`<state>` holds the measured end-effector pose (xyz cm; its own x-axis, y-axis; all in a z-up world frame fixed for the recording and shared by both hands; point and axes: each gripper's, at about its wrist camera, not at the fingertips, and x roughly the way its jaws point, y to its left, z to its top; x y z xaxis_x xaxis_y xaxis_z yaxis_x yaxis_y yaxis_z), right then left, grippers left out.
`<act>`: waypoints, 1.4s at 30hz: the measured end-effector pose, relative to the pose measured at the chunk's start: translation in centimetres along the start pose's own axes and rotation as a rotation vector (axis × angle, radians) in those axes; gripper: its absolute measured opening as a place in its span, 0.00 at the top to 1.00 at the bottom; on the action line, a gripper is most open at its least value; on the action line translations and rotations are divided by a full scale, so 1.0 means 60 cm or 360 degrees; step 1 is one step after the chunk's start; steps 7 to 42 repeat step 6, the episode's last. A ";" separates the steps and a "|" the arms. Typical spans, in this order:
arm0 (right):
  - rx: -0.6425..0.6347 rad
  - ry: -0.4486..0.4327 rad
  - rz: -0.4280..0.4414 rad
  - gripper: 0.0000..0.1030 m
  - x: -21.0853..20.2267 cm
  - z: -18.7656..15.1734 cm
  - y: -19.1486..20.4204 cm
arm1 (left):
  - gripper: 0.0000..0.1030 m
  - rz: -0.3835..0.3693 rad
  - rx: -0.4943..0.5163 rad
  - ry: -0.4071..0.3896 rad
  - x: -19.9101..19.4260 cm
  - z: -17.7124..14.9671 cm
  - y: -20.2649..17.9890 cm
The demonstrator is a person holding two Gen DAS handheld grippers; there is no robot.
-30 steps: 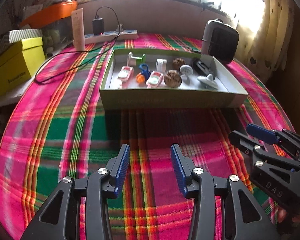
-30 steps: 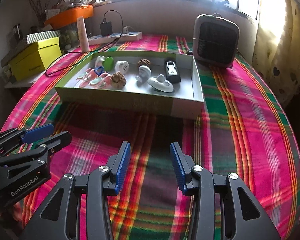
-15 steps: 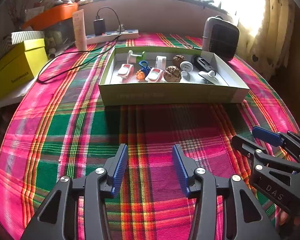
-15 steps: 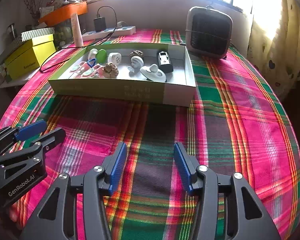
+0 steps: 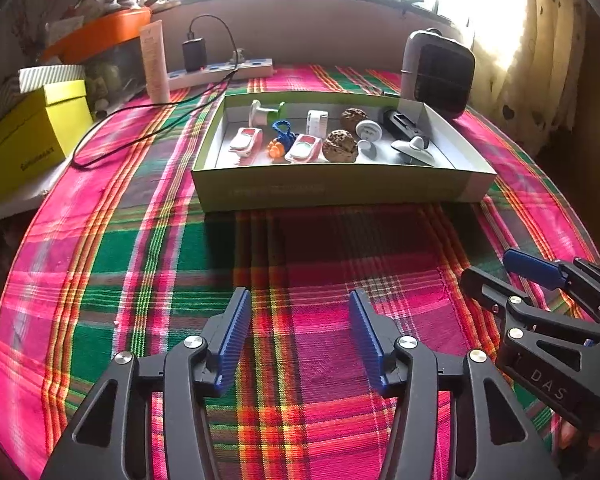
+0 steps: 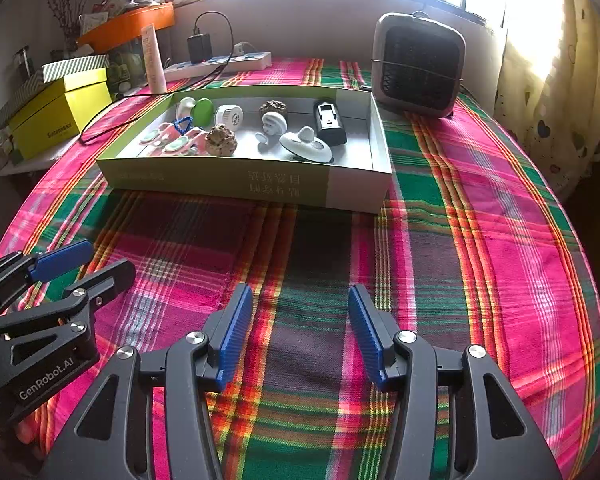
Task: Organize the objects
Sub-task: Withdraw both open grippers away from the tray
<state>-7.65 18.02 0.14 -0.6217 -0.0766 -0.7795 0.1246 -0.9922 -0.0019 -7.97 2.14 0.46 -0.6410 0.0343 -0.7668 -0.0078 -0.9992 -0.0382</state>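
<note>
A shallow green-and-white box stands on the plaid tablecloth and holds several small items: two pink clips, a blue cord, two walnuts, white suction hooks and a black block. My left gripper is open and empty, low over the cloth, well short of the box. My right gripper is open and empty too, beside it on the right. Each gripper shows in the other's view: the right one, the left one.
A small grey heater stands behind the box's right end. A power strip with a plugged charger, a black cable and a pale tube lie at the back. A yellow box sits off the table's left edge.
Both grippers have shifted slightly over the cloth, first pulling back a little, then easing toward the box again. Both stay open and empty. Nothing in the box has moved.
</note>
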 end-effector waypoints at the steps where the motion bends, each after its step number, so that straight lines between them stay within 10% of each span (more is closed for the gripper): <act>1: 0.0000 0.0000 -0.0001 0.50 0.000 0.000 0.000 | 0.52 -0.0003 -0.0003 -0.0001 0.000 0.000 0.000; 42: 0.0000 0.0001 0.0000 0.49 0.000 0.000 -0.001 | 0.52 -0.0010 -0.0009 -0.0002 0.000 0.000 0.002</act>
